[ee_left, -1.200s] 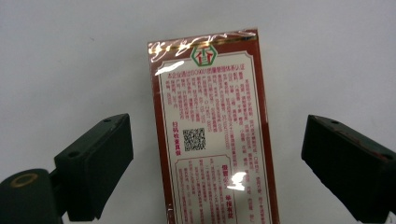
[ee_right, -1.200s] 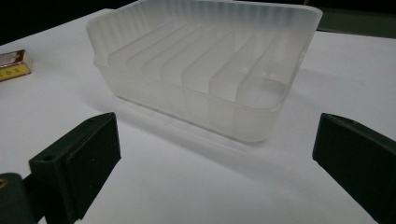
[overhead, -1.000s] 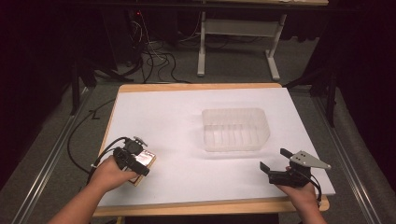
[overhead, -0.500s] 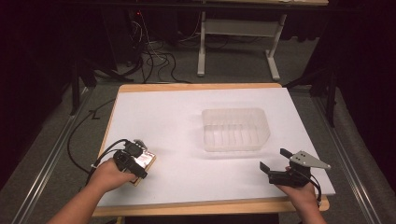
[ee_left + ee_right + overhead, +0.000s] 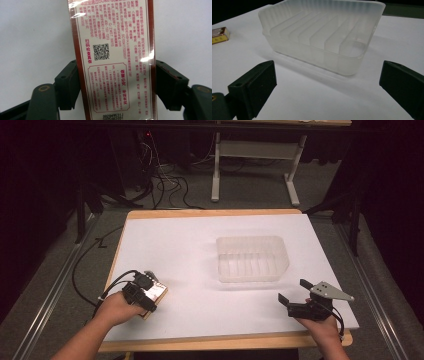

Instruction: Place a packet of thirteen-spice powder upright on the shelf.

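1. Cellophane-wrapped box (image 5: pixel 115 65), printed in red Chinese text with a QR code, is lying flat on the desk (image 5: pixel 200 245) near the front left corner, close to the left edge.
2. The left gripper (image 5: pixel 145 292) is sitting over that box, held in the person's left hand (image 5: pixel 117 307), which is coming in from the front edge.
3. In the left gripper view the jaws have just been closing, and they are now pressing against the two long sides of the box, so this gripper is grasping it.
4. The box is running lengthwise away from the left gripper, its far end reaching out beyond the jaws over the white desk surface.
5. The right gripper (image 5: pixel 295 302) is resting near the front right corner of the desk, in the right hand (image 5: pixel 320 325).
6. Its jaws are standing wide apart with nothing between them, so it is released.
7. A translucent ribbed plastic tray (image 5: pixel 322 32) is sitting right of the desk's middle, well apart from the box and ahead of the right gripper.
8. In the right gripper view the box is showing beyond the tray's left end.
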The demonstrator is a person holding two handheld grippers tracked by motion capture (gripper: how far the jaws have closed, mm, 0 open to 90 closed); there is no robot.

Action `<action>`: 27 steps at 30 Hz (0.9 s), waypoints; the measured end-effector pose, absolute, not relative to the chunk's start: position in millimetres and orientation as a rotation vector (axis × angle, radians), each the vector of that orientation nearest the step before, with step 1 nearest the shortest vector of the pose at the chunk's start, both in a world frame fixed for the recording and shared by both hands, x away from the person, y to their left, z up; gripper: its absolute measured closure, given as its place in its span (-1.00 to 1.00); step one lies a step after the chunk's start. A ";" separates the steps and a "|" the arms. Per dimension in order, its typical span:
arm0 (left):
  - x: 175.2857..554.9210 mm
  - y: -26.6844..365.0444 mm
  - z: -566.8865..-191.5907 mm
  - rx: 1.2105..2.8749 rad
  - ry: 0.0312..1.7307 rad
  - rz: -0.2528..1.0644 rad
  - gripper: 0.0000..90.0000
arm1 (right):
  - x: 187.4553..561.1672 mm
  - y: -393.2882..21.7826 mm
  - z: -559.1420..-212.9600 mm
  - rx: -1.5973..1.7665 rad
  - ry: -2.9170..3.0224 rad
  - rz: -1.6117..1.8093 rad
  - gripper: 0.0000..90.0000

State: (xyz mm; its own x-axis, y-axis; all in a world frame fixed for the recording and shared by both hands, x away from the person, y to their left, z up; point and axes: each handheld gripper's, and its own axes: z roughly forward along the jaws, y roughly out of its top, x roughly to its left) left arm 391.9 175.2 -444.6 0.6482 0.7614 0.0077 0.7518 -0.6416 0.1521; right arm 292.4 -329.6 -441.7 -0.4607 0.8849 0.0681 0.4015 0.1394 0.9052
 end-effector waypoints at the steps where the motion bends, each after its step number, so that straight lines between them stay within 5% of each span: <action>1: 391.9 175.2 -444.6 2.728 1.259 0.107 -0.32 | 292.4 -329.6 -441.7 1.229 1.930 1.290 -0.97; 27: 363.9 151.4 -424.8 2.495 1.040 0.279 -0.28 | 292.5 -331.7 -443.2 1.244 1.925 1.300 -0.93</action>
State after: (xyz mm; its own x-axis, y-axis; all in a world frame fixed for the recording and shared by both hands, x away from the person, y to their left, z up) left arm 363.9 151.4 -424.8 0.6997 0.7141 0.0228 0.6294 -0.6313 0.4531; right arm 292.5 -331.7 -443.2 -0.4566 0.8859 0.0819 0.4072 0.1263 0.9046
